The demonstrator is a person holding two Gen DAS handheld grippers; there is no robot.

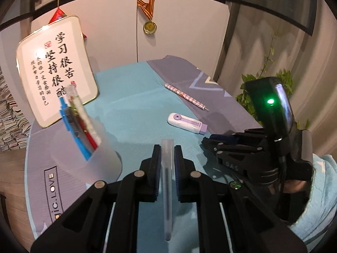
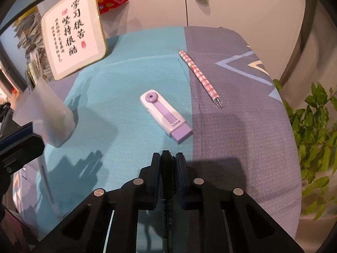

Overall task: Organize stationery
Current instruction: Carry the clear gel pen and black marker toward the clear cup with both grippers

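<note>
Pen holder [image 2: 45, 116] cut off at left (contents blurred).

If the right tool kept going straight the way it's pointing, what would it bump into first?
Probably the purple-and-white eraser, which lies just ahead of the right tool that is shut on a black marker. Depth is hard to judge.

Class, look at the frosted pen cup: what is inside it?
Inside the frosted pen cup stand a blue ruler-like piece, a red pen and a clear tube. Their lower ends are blurred behind the cup's wall, so anything lying at the bottom cannot be seen.
</note>
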